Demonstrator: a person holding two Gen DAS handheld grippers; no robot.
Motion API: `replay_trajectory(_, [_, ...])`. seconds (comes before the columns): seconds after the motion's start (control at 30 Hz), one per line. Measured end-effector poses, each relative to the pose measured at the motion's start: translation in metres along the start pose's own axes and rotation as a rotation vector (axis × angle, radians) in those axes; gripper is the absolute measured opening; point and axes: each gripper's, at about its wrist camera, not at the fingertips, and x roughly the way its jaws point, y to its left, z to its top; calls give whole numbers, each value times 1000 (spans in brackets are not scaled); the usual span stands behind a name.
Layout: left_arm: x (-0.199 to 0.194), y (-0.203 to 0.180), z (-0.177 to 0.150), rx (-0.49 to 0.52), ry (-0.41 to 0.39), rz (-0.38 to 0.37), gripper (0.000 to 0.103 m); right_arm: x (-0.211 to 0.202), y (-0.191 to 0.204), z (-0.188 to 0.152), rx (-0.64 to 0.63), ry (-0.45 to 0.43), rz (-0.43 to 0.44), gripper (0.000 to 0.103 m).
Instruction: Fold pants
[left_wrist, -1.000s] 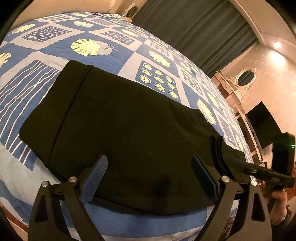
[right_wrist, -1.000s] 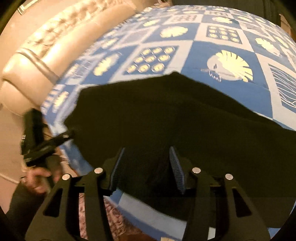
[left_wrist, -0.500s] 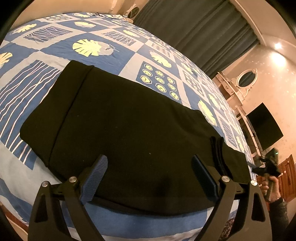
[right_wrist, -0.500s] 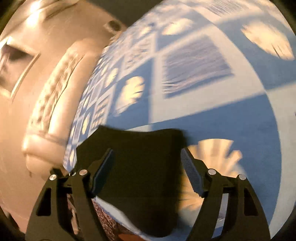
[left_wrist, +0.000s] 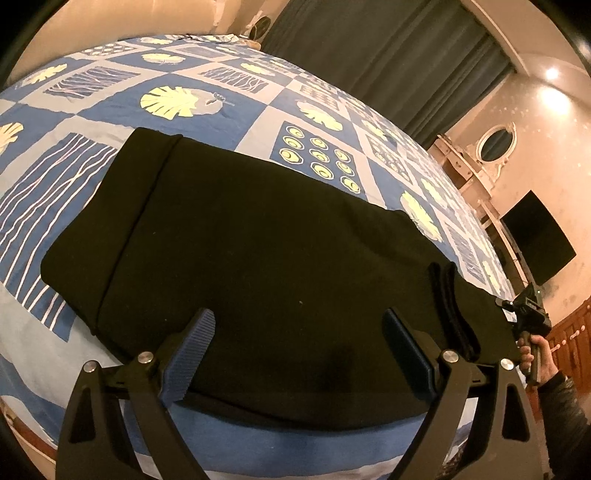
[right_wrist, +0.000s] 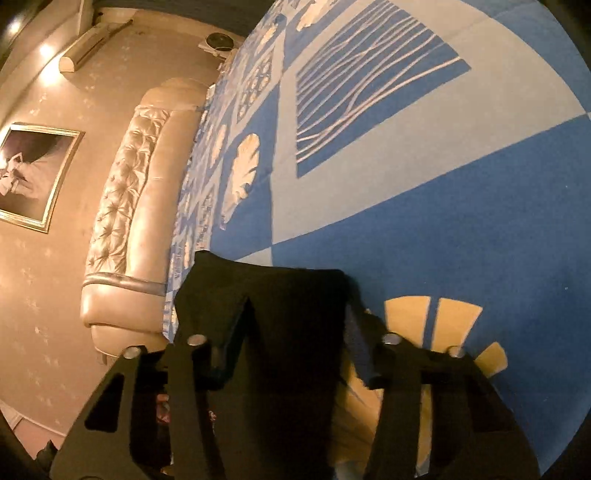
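Observation:
Black pants (left_wrist: 266, 258) lie flat across the blue patterned bedspread (left_wrist: 221, 92), waistband at the left, legs running right. My left gripper (left_wrist: 299, 343) is open and empty, hovering over the near edge of the pants. The right gripper shows in the left wrist view (left_wrist: 524, 306) at the far right leg end, held in a hand. In the right wrist view the right gripper (right_wrist: 291, 325) is open, its fingers spread on either side of the black leg end (right_wrist: 280, 302), which lies between them.
A padded cream headboard (right_wrist: 125, 229) and a framed picture (right_wrist: 33, 173) stand on the wall beyond the bed. Dark curtains (left_wrist: 388, 55), an oval mirror (left_wrist: 495, 142) and a wall TV (left_wrist: 535, 240) are at the back right.
The right gripper swung from the middle of the pants out to the leg end at the right and dropped low over it. The left gripper stayed still.

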Motion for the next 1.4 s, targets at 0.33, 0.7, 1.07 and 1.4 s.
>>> replay_trajectory(0.33, [-1,1,-1,-14,-6,-15,91,-11,-9,-11,45,-31,46,47])
replay_trajectory(0.7, [-2,6,-1,-43,-20,-42,91,-33,-5,-82,3,115,151,66])
replay_trajectory(1.07, [-1,4,-3,-16,-22,-35,91,-37,-7,-90,-37,109,126,49])
replay_trajectory(1.4, [-1,4,-9,6,-50,-47,91,-40,-17,-92,-46,112,148,34])
